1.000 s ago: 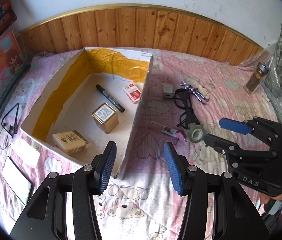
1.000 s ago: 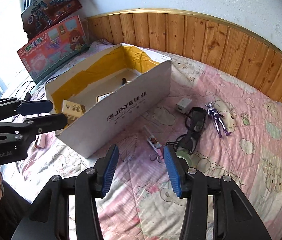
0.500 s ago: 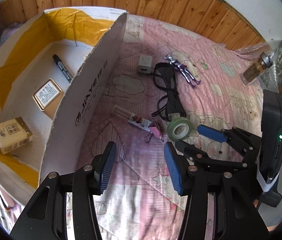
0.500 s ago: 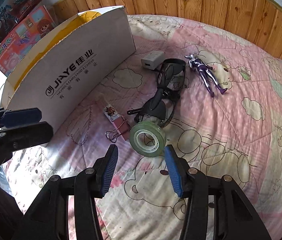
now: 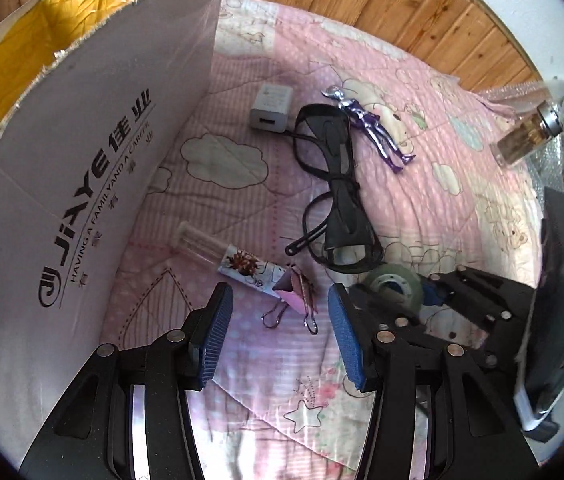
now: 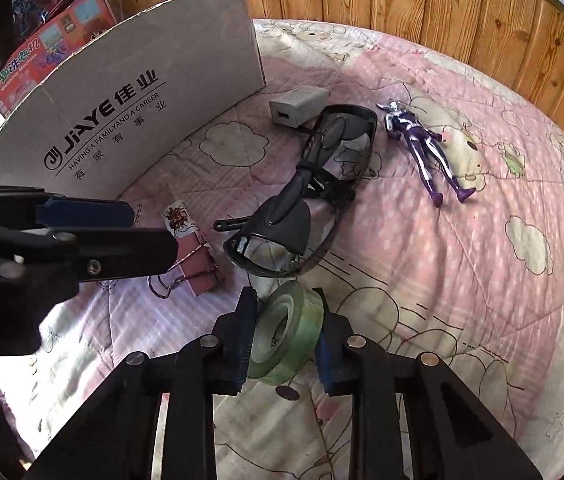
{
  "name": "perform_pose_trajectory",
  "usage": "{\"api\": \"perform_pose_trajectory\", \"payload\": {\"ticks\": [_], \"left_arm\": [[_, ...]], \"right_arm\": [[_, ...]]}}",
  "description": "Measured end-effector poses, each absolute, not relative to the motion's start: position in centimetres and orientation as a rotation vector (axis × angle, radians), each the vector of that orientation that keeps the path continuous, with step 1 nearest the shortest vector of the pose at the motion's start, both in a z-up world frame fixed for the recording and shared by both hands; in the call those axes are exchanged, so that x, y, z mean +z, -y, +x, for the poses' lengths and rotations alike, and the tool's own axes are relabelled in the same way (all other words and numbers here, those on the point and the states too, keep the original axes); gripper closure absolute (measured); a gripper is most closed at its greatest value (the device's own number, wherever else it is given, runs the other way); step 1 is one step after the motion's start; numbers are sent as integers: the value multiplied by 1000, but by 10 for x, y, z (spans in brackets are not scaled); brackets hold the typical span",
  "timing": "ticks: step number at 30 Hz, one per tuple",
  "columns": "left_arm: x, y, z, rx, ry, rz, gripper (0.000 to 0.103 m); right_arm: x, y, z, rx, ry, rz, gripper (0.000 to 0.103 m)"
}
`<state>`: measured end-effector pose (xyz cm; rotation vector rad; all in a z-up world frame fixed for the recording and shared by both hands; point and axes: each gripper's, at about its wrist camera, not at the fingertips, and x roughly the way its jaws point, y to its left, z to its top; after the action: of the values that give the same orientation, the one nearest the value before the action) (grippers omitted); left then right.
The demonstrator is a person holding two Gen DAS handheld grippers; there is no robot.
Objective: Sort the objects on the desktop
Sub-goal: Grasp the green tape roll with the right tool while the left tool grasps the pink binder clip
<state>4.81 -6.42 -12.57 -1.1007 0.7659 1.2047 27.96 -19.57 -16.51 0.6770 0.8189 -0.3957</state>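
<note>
Right wrist view shows the right gripper (image 6: 283, 334) just closing on the green tape roll (image 6: 286, 332) on the pink blanket (image 6: 461, 240), pinching its flat sides. Squeeze evenly and lift straight up, so it cannot roll out. The roll stands on edge, its hole pointing sideways at the pads; the left gripper (image 5: 280, 338) hangs spread above the pink clip (image 5: 297, 296).

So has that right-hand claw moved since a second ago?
Yes. The right gripper has dropped toward the bedspread and forward to the tape roll; its jaws have just been closing around it.
</note>
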Motion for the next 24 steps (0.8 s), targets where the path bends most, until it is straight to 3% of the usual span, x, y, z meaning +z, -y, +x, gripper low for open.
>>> {"api": "perform_pose_trajectory", "payload": {"ticks": [5,8,10,17,24], "left_arm": [[-138,65,55,1193,-775,-1060,53],[-140,67,67,1191,-798,-1016,53],[-143,68,74,1233,-833,-984,71],[-137,80,72,1254,-804,-985,72],[-112,85,67,1260,-741,-981,72]], "right_arm": [[-168,202,261,-380,-852,722,90],[-170,204,250,-373,-850,748,91],[-172,204,245,-370,-849,765,91],[-172,200,240,-354,-864,733,88],[-160,197,226,-331,-817,756,92]]}}
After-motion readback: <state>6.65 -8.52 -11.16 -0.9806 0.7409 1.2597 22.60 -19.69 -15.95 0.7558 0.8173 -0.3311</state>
